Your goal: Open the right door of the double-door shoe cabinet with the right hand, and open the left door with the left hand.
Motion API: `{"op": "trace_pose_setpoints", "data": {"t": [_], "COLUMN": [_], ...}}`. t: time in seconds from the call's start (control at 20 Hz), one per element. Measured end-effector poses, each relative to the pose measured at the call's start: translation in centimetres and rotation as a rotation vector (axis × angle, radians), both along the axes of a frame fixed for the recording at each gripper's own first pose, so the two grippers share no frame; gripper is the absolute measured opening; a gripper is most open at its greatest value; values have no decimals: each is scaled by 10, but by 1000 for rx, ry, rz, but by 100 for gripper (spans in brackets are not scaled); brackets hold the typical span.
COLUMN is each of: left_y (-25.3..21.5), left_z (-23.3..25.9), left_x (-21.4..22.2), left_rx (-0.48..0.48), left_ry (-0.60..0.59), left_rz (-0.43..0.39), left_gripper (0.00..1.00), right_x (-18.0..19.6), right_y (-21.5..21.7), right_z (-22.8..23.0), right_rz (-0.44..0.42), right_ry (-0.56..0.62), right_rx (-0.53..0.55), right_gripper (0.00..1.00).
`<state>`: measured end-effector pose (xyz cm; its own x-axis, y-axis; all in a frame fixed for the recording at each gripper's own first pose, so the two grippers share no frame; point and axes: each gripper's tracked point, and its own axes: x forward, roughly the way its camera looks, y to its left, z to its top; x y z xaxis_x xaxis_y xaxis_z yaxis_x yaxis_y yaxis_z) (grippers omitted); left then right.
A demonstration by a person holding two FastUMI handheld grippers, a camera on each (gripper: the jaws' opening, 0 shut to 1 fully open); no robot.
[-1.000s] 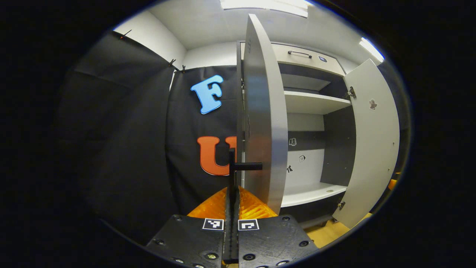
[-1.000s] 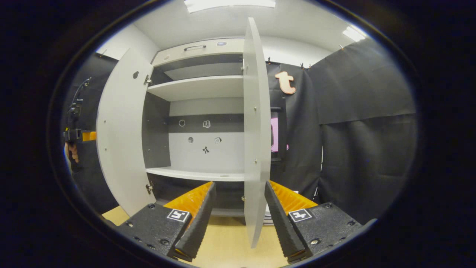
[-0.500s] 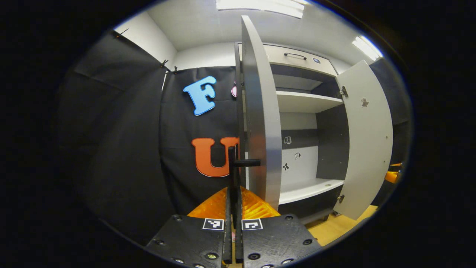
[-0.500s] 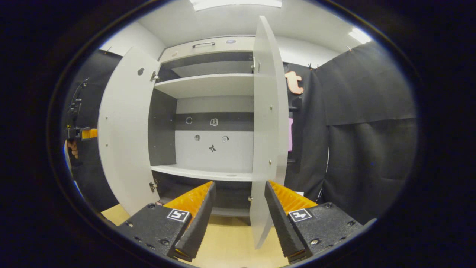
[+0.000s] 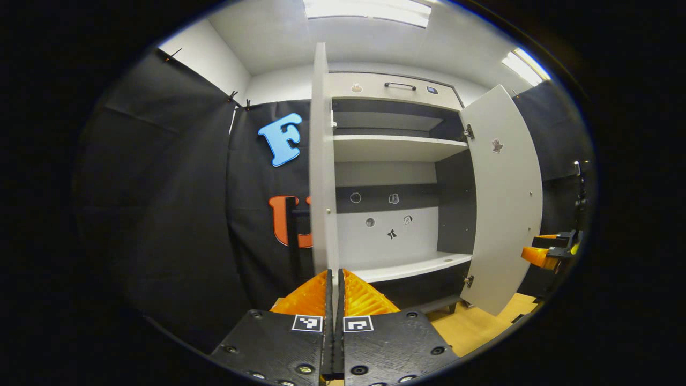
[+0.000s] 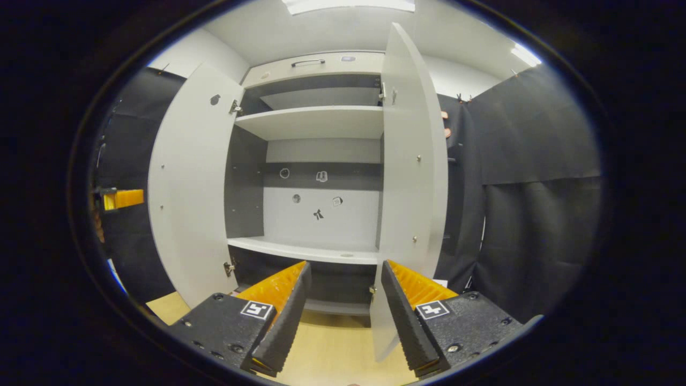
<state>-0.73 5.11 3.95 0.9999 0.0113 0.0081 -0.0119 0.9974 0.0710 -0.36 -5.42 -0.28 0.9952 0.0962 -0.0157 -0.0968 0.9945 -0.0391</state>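
Left gripper view puts the left door (image 5: 320, 161) edge-on straight ahead of my left gripper (image 5: 333, 316), whose fingers sit pressed together with nothing between them. The dark handle (image 5: 298, 212) pokes out on the door's far face, beyond the fingertips. Right gripper view has my right gripper (image 6: 343, 316) with its fingers spread wide and empty, the right door (image 6: 412, 177) standing swung out just ahead of the gap. Both doors hang well clear of the shoe cabinet (image 6: 321, 123), so I judge the task about done. These panels look like thin, stiff board on small hinges: light, free-swinging, with smooth faces that would slip under a pinch. If either needs more travel, I'd take the handle bar, or nudge the free edge, low and gently, to spare the hinges.
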Motion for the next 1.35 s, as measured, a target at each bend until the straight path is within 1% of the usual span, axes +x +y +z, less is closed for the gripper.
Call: {"op": "trace_pose_setpoints", "data": {"t": [0.15, 0.25, 0.3, 0.35, 0.4, 0.45, 0.5, 0.65, 0.7, 0.8, 0.9, 1.0, 1.1, 1.15, 1.2, 1.35], "left_y": [-47, -76, -85, -89, -89, -89, -89, -84, -87, -87, -88, -90, -91, -93, -93, -90], "left_z": [-30, -50, -55, -56, -54, -52, -48, -39, -40, -42, -44, -40, -37, -37, -36, -34], "left_x": [27, 37, 39, 40, 43, 45, 46, 43, 45, 46, 45, 42, 40, 37, 36, 36], "left_rx": [-17, -59, -89, -106, -110, -107, -104, -86, -86, -90, -82, -62, -46, -42, -39, -35], "left_ry": [13, 44, 57, 55, 46, 34, 27, 2, 7, 23, 32, 17, 4, 3, 1, 0], "left_rz": [-30, -87, -107, -109, -102, -97, -99, -79, -76, -75, -79, -79, -77, -75, -74, -70], "left_gripper": [0, 0, 7, 8, 13, 30, 53, 92, 94, 94, 94, 94, 94, 94, 94, 94], "right_x": [-3, -10, -14, -17, -19, -20, -20, -21, -21, -21, -19, -18, -17, -16, -14, -13], "right_y": [4, -3, -8, -13, -17, -21, -25, -37, -37, -35, -36, -35, -29, -29, -29, -30], "right_z": [0, -2, -2, -2, -2, -2, -3, -4, -4, -2, -1, -2, -8, -11, -13, -13], "right_rz": [13, -1, -14, -27, -37, -47, -57, -79, -80, -71, -71, -63, -38, -36, -36, -42], "right_ry": [-6, -12, -18, -23, -26, -25, -23, -20, -22, -31, -39, -37, -19, -10, -3, 1], "right_rx": [-17, -30, -33, -33, -32, -30, -26, -11, -4, 7, 7, 20, 44, 51, 56, 59], "right_gripper": [83, 82, 82, 82, 82, 82, 82, 82, 82, 81, 82, 82, 83, 81, 82, 82]}}
